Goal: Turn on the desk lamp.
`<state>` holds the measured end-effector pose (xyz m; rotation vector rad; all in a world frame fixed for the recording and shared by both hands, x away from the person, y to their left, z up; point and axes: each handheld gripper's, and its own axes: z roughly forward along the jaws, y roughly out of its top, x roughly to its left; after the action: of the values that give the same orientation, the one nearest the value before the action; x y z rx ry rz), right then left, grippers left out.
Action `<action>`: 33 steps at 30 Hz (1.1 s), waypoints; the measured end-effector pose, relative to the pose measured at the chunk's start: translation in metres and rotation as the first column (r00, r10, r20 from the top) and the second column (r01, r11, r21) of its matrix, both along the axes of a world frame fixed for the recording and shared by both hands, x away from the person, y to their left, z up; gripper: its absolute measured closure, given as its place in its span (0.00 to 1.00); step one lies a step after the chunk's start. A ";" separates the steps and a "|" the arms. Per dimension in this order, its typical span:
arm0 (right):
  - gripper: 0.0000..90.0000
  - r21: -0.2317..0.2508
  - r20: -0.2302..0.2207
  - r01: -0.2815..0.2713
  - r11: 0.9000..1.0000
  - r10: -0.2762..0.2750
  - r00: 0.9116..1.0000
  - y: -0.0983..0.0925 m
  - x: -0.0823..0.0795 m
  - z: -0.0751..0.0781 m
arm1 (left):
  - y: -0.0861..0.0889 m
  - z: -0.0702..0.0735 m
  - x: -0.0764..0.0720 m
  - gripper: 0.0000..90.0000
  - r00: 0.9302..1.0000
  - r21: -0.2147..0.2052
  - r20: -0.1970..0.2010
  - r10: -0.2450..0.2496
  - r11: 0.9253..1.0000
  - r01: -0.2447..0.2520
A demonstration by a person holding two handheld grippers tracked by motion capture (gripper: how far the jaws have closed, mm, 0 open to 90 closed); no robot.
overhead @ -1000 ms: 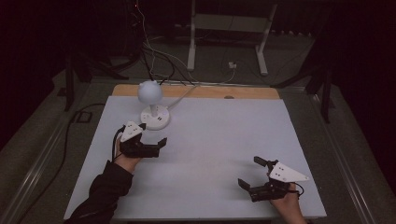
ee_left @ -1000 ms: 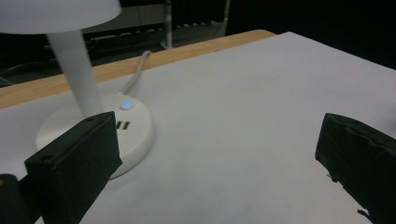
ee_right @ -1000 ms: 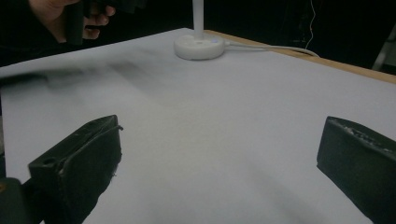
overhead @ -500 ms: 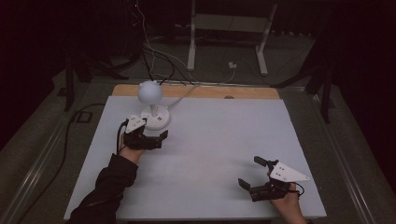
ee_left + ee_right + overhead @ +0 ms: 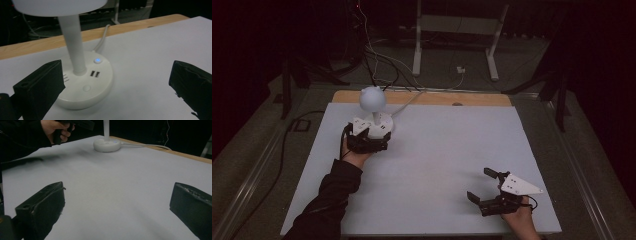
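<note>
White lamp [image 5: 373,107]: stands just ahead of your left gripper [image 5: 368,142], jaws spread wide, base between them. Right gripper [image 5: 491,190], also spread, empty, lies well apart.

The left hand-held gripper [image 5: 371,140] has a black body with a pale grey three-cornered plate on top, marked by small dark dots like screw heads. A thin black cable loops from its left side. The arm behind it wears a long black sleeve [image 5: 328,200] reaching to the wrist. The right hand-held gripper [image 5: 482,186] is built the same: a black frame, two short black jaws and a pale grey three-cornered plate [image 5: 519,185] with dark dots, its point to the right. Seen close in the gripper views, the jaws are blocky, matt black, with slightly rough edges and a small round hole near the base.
</note>
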<state>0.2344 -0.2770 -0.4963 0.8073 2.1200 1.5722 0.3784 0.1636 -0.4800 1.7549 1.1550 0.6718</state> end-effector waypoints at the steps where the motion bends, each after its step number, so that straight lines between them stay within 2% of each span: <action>1: 0.00 0.002 -0.002 0.000 1.000 0.000 1.000 0.000 0.000 0.000 | 0.000 -0.001 0.001 0.00 1.000 0.003 -0.004 0.009 1.000 -0.009; 4: 0.00 -0.001 -0.001 -0.002 1.000 0.002 1.000 0.000 0.000 0.000 | 0.001 -0.006 0.006 0.01 1.000 0.005 -0.025 0.013 1.000 -0.013; 10: 0.00 0.000 -0.004 -0.005 1.000 0.005 1.000 0.000 0.000 -0.001 | 0.003 -0.010 0.012 0.18 0.998 0.017 -0.030 0.054 0.998 -0.054; 15: 0.00 0.001 -0.005 -0.006 1.000 0.006 1.000 0.000 0.000 -0.001 | 0.004 -0.012 0.015 0.26 0.996 0.028 -0.034 0.078 0.997 -0.077; 25: 0.00 0.001 -0.008 -0.007 1.000 0.007 1.000 0.000 0.000 -0.001 | 0.003 -0.015 0.018 0.65 0.996 0.058 -0.031 0.089 0.995 -0.087; 28: 0.00 0.003 -0.006 -0.007 1.000 0.007 1.000 0.000 0.000 -0.001 | 0.005 -0.016 0.019 0.73 0.996 0.054 -0.033 0.088 0.995 -0.086; 33: 0.00 0.002 -0.007 -0.008 1.000 0.008 1.000 0.000 0.000 -0.001 | 0.005 -0.020 0.020 0.82 0.997 0.077 -0.035 0.074 0.994 -0.071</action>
<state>0.2342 -0.2767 -0.4971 0.8070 2.1298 1.5778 0.3985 0.1688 -0.4998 1.8033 1.2382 0.7375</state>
